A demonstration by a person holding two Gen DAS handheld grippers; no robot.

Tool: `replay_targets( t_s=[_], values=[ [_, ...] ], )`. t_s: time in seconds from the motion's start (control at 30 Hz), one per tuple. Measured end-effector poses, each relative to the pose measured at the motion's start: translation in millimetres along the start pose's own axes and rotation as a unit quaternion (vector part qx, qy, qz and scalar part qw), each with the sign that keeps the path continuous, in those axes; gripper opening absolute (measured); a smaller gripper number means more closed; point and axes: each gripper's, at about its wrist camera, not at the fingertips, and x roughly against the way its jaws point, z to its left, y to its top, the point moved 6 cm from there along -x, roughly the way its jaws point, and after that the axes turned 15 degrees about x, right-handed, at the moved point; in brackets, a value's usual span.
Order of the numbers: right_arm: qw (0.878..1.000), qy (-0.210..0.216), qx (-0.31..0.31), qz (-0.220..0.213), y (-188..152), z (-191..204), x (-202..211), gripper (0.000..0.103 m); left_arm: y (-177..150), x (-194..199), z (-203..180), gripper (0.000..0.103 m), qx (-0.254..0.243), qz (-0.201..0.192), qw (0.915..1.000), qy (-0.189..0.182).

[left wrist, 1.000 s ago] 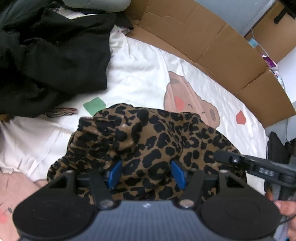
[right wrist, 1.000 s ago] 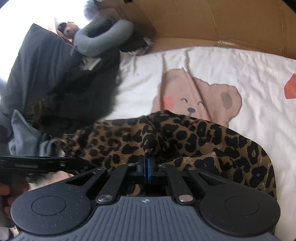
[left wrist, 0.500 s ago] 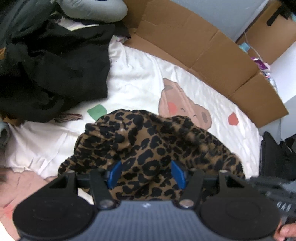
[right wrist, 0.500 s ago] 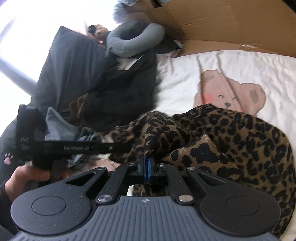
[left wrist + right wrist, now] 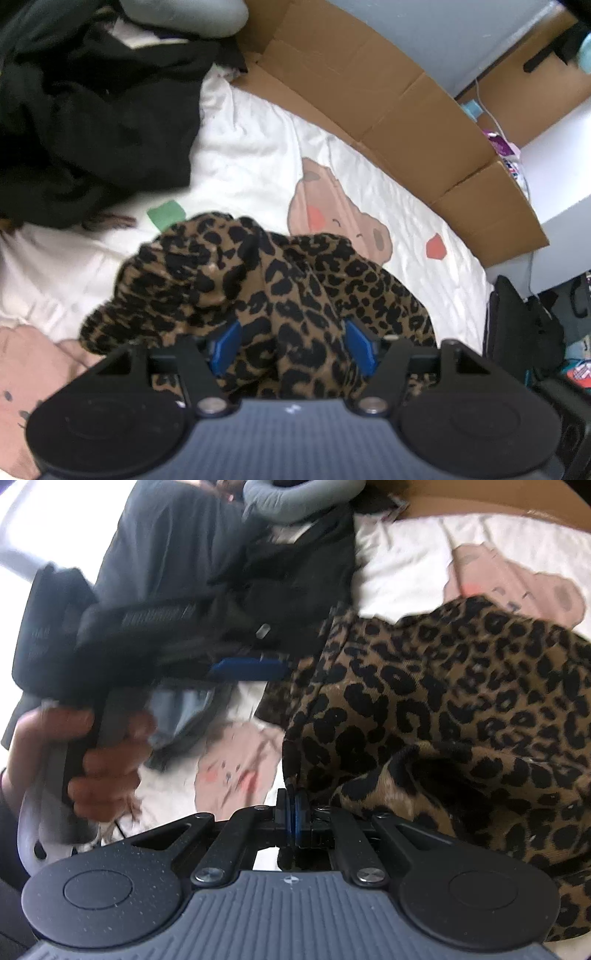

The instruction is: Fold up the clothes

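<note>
The leopard-print garment (image 5: 280, 291) lies bunched in a heap near the middle of the bed, on a white sheet (image 5: 243, 155) printed with a bear (image 5: 332, 218). The step in hand looks like gathering and straightening the cloth before any fold is made; no clean fold shows yet.

The left tool (image 5: 291, 343) points down into the heap, its blue pads (image 5: 227, 341) standing apart on either side of a ridge of fabric, and the jaws are opening, so the cloth sits between them without being pinched. The right tool (image 5: 293, 812) has its pads pressed together, clamped on a thin edge of the garment (image 5: 443, 709) that rises from the jaws. In the right wrist view the person's hand (image 5: 81, 749) grips the handle of the left tool, blurred.

Next, the free tool would probably need a firm pinch on another edge or corner, so the cloth can be pulled out flat across the bare sheet.

Dark clothes (image 5: 85, 110) pile up toward the far left corner of the bed, and flattened cardboard (image 5: 388, 99) lines the far edge against a pale wall.
</note>
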Motion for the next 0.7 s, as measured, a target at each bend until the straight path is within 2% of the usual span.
replay_targets(
  t_s=[0.33, 0.47, 0.5, 0.53, 0.57, 0.7],
  values=[
    [0.998, 0.054, 0.022, 0.032, -15.0, 32.2, -23.2, 0.0, -2.1, -0.4, 0.3, 0.065, 0.003, -0.008, 0.9999, -0.007],
    [0.995, 0.081, 0.034, 0.039, -22.3, 48.5, -27.5, 0.0, -6.4, -7.0, 4.4, 0.062, 0.008, 0.004, 1.0, -0.002],
    [0.995, 0.086, 0.036, 0.04, -24.0, 51.4, -28.5, 0.0, -8.0, -8.2, 5.3, 0.056, 0.004, 0.005, 1.0, 0.001],
    [0.995, 0.088, 0.036, 0.043, -25.5, 53.1, -29.8, 0.0, -9.7, -9.2, 6.3, 0.035, -0.001, 0.005, 1.0, 0.004],
    [0.994, 0.09, 0.037, 0.045, -27.0, 54.1, -31.1, 0.0, -11.3, -10.2, 7.3, 0.005, -0.007, 0.004, 0.9999, 0.008],
    [0.994, 0.089, 0.028, 0.053, -27.3, 51.1, -33.8, 0.004, -18.6, -9.0, 26.9, 0.005, 0.005, 0.012, 0.9997, 0.02]
  ],
)
